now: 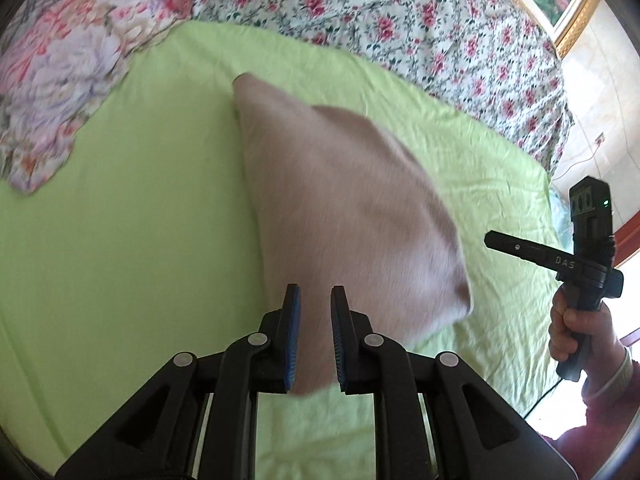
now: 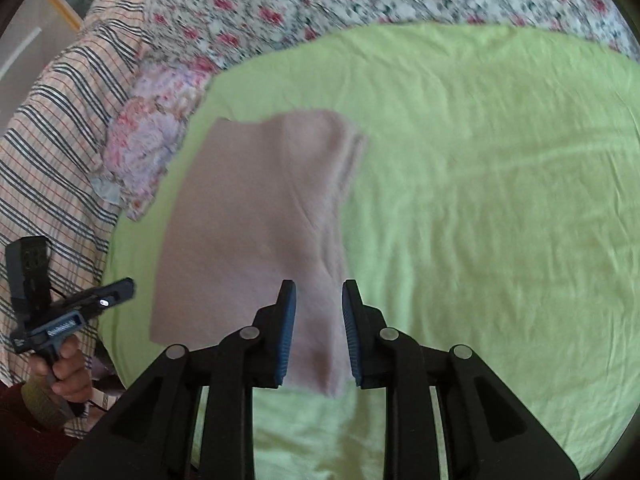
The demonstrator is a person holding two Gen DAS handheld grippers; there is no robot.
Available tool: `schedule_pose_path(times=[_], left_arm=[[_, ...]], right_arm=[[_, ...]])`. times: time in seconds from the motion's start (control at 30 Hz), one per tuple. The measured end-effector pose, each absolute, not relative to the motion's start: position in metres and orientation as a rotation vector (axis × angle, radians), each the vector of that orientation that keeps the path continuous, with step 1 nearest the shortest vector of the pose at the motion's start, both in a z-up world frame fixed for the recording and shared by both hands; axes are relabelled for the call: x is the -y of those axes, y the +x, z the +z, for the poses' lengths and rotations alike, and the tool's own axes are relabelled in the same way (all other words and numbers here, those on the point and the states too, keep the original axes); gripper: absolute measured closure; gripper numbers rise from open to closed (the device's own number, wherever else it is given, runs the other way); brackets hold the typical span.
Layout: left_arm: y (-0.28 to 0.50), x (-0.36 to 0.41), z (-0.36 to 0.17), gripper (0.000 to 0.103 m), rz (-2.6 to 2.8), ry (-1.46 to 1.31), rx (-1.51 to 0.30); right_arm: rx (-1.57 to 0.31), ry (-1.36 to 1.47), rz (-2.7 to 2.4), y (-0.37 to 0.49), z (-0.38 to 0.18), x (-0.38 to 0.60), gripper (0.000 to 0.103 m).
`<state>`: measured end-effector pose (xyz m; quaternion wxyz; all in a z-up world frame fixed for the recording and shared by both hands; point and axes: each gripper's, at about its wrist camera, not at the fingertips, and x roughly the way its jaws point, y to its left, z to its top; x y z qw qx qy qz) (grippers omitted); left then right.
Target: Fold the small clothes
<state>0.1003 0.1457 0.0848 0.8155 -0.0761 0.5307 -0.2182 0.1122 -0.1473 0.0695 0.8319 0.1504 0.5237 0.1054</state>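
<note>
Green sheeting covers the bed beneath us, wrinkled and bright, and nearest to our cameras we see both tools held above it. We find the left claw with its blue pads apart, a clear gap between them, and no cloth pinched there; the pink garment shows through the gap but lies below on the sheet. We see the right claw likewise parted, a little wider, its pads pressing on nothing. No earlier view is at hand, so we speak only of how the jaws stand. Just past the tips lies the folded pink garment, a soft, fuzzy piece resting flat on the green sheet, with its near corner showing between the pads of each claw and its far end reaching toward the middle of the bed. In the left wrist view its edges are blurred. To the side of each view we catch the other tool gripped in a hand, with a pink sleeve at the wrist. Farther off sits a crumpled floral cloth touching the sheet's edge, and beyond it a rose-print bedspread and a striped blanket.
</note>
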Motion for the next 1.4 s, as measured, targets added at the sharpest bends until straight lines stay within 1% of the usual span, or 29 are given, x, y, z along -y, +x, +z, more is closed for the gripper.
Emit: schedule_pose_path(times=[0.17, 0.37, 0.43, 0.47, 0.5, 0.77, 0.9, 0.97, 1.13, 1.27, 1.4], left_arm=[[0.128, -0.124, 0.078, 0.086, -0.479, -0.159, -1.136], [0.152, -0.11, 0.059, 0.087, -0.475, -0.15, -1.16], [0.16, -0.106, 0.044, 0.09, -0.451, -0.13, -1.19], [0.161, -0.105, 0.039, 0.093, -0.45, -0.124, -1.194], [0.162, -0.103, 0.034, 0.095, -0.455, -0.121, -1.194], [0.16, -0.093, 0.027, 0.096, -0.449, -0.068, -1.168], [0.148, -0.101, 0.041, 0.095, -0.459, -0.075, -1.161], [0.136, -0.107, 0.051, 0.095, -0.472, -0.071, -1.15], [0.1, -0.117, 0.058, 0.095, -0.506, -0.061, -1.166], [0.079, -0.121, 0.04, 0.094, -0.49, -0.046, -1.217], [0.072, -0.122, 0.027, 0.094, -0.469, -0.062, -1.227]], right_arm=[[-1.129, 0.253, 0.276, 0.142, 0.062, 0.112, 0.078], [-1.193, 0.207, 0.26, 0.165, 0.039, 0.101, 0.078], [-1.238, 0.184, 0.247, 0.173, 0.023, 0.102, 0.078], [-1.256, 0.165, 0.239, 0.176, 0.014, 0.102, 0.078], [-1.25, 0.164, 0.238, 0.178, 0.01, 0.103, 0.079], [-1.248, 0.163, 0.257, 0.185, 0.006, 0.112, 0.08], [-1.23, 0.173, 0.257, 0.175, 0.019, 0.109, 0.08], [-1.216, 0.17, 0.267, 0.166, 0.03, 0.103, 0.078], [-1.197, 0.16, 0.338, 0.124, 0.051, 0.093, 0.078], [-1.261, 0.126, 0.37, 0.092, 0.039, 0.086, 0.078], [-1.337, 0.08, 0.321, 0.075, 0.012, 0.09, 0.078]])
